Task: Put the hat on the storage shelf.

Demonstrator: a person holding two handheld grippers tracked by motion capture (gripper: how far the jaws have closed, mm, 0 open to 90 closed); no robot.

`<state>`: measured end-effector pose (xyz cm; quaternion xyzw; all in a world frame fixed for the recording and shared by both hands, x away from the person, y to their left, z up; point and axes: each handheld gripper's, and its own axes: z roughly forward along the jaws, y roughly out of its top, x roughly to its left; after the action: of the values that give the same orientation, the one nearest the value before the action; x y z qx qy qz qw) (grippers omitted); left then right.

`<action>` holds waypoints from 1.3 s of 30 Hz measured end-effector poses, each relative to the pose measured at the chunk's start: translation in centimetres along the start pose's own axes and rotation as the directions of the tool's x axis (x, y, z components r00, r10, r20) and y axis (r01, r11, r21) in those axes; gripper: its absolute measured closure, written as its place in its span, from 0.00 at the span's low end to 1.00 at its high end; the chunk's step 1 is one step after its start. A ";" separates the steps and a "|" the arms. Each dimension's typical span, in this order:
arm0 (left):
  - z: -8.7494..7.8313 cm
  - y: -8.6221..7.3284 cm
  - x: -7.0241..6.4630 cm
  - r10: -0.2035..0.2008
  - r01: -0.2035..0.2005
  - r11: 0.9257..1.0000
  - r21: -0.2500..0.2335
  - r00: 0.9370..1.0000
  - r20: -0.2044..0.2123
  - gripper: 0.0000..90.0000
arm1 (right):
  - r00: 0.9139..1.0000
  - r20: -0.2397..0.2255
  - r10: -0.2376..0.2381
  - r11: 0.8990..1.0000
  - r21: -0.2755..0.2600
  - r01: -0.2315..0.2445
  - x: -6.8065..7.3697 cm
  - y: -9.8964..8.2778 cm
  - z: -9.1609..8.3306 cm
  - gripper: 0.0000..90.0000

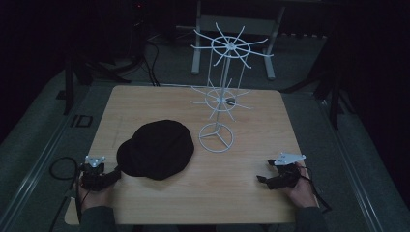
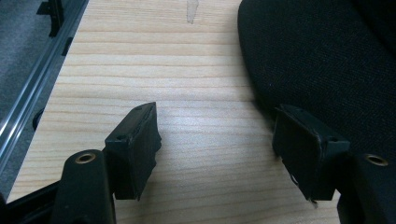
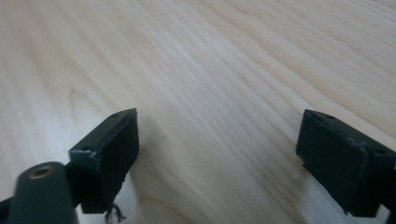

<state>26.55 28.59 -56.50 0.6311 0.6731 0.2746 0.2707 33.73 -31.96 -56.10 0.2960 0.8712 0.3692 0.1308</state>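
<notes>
- left gripper (image 2: 215, 140): jaws wide apart, nothing held; right jaw right at the edge of the black cap (image 2: 322, 56), contact unclear.
- right gripper (image 3: 217, 158): jaws wide apart over bare wood, empty.
- Cap (image 1: 155, 149) lies flat, front-left on the wooden table (image 1: 241, 193); coarse woven fabric.
- White wire display rack (image 1: 221, 92) stands just right of cap; two spoked tiers, ring base.

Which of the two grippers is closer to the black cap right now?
The left gripper: its jaws stand open right at the black cap's near edge. The right gripper sits apart over bare table.
</notes>
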 end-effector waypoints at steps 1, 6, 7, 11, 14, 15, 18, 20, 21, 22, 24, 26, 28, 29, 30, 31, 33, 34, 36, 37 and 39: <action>0.0 0.0 0.0 0.000 0.000 1.000 0.000 1.000 0.000 0.36 | 1.000 0.000 0.000 1.000 0.000 0.000 0.0 0.0 0.0 0.15; 0.0 0.2 0.1 0.013 -0.014 1.000 0.017 1.000 0.016 0.36 | 0.998 0.051 0.048 0.999 -0.003 -0.047 0.2 -0.1 0.0 0.15; -0.1 0.3 0.1 0.019 -0.019 1.000 0.020 1.000 0.020 0.38 | 0.997 0.054 0.050 0.999 -0.004 -0.050 0.2 -0.1 -0.1 0.15; -0.4 0.8 -0.2 0.038 -0.038 0.998 0.059 0.999 -0.002 0.45 | 0.997 0.056 0.052 0.999 -0.004 -0.052 0.2 -0.1 -0.1 0.15; -1.0 1.4 -0.5 0.054 -0.054 0.998 0.043 0.999 -0.003 0.47 | 0.997 0.057 0.052 0.999 -0.006 -0.052 0.2 -0.1 -0.1 0.16; -1.1 1.6 -0.5 0.057 -0.057 0.997 0.042 0.998 0.000 0.47 | 0.997 0.057 0.052 0.999 -0.006 -0.052 0.2 -0.1 -0.1 0.16; -1.1 2.0 -0.1 0.063 -0.065 0.997 0.050 0.998 0.029 0.48 | 0.997 0.057 0.051 0.999 -0.006 -0.051 0.2 -0.1 -0.1 0.16; -0.9 2.2 0.1 0.065 -0.068 0.996 0.063 0.996 0.053 0.48 | 0.997 0.057 0.052 0.999 -0.005 -0.052 0.2 -0.1 -0.1 0.16; -0.9 2.3 0.1 0.068 -0.072 0.995 0.063 0.995 0.068 0.48 | 0.997 0.057 0.052 0.999 -0.005 -0.052 0.2 -0.1 -0.1 0.16; -0.9 2.6 0.2 0.068 -0.073 0.996 0.056 0.994 0.082 0.49 | 0.997 0.057 0.052 0.999 -0.005 -0.052 0.2 -0.1 -0.1 0.16; -1.1 3.0 0.2 0.072 -0.077 0.996 0.047 0.993 0.096 0.49 | 0.997 0.057 0.052 0.999 -0.006 -0.052 0.2 -0.1 -0.1 0.16; -1.2 3.6 0.3 0.079 -0.083 0.996 0.037 0.991 0.109 0.50 | 0.997 0.057 0.053 0.999 -0.005 -0.052 0.2 -0.1 -0.1 0.16; -1.3 4.3 0.3 0.082 -0.086 0.996 0.029 0.989 0.122 0.50 | 0.997 0.056 0.056 0.998 -0.003 -0.056 0.3 -0.1 -0.1 0.16; -1.4 4.7 0.3 0.084 -0.088 0.996 0.024 0.988 0.132 0.50 | 0.997 0.056 0.055 0.998 -0.003 -0.055 0.3 -0.1 -0.1 0.16; -1.4 5.1 0.3 0.087 -0.091 0.996 0.021 0.986 0.144 0.50 | 0.997 0.057 0.053 0.999 -0.004 -0.053 0.2 -0.1 -0.1 0.16; -1.5 5.5 0.3 0.088 -0.092 0.996 0.016 0.983 0.158 0.50 | 0.997 0.057 0.055 0.998 -0.003 -0.055 0.3 -0.1 -0.1 0.16; -1.7 6.2 0.1 0.097 -0.100 0.995 0.007 0.980 0.175 0.49 | 0.997 0.057 0.056 0.998 -0.003 -0.055 0.3 -0.1 -0.1 0.16; -1.8 6.7 -0.1 0.107 -0.110 0.994 0.002 0.977 0.186 0.49 | 0.997 0.057 0.056 0.998 -0.003 -0.056 0.3 -0.1 -0.1 0.16; -2.0 7.5 -0.5 0.124 -0.127 0.992 -0.002 0.972 0.201 0.50 | 0.997 0.056 0.056 0.998 -0.002 -0.056 0.3 -0.1 -0.1 0.16; -2.0 7.9 -0.8 0.131 -0.132 0.991 -0.008 0.969 0.208 0.50 | 0.997 0.057 0.056 0.998 -0.003 -0.056 0.3 -0.1 -0.1 0.16; -2.1 8.7 -1.2 0.144 -0.144 0.989 -0.016 0.965 0.218 0.50 | 0.997 0.057 0.056 0.998 -0.002 -0.056 0.3 -0.1 -0.1 0.16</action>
<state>31.22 27.76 -48.88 0.7047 0.5914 0.2225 0.3226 33.41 -31.93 -56.09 0.3307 0.8583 0.3646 0.1451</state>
